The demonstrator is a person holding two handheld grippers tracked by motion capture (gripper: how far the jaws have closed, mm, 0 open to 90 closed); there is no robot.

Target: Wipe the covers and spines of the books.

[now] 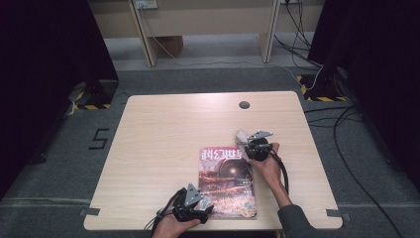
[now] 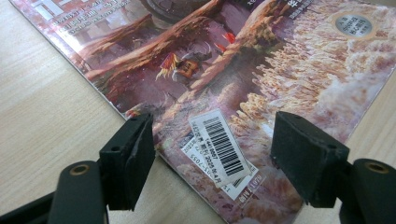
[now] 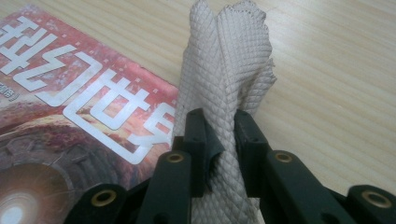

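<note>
Worktop [image 1: 163, 129]: light wood grain, rounded corners, 1 dark round cable hole [image 1: 244, 104] near the far edge, right of centre. 1 magazine [image 1: 225, 186] lies flat on it, near side, right of centre, reddish cover up, lower edge just beside the near edge.

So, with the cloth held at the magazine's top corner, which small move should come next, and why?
Probably sweep the right gripper with its pinched cloth onto the magazine cover. The cloth hangs at the cover's edge, while the left gripper, jaws open, rests at the bottom corner.
</note>
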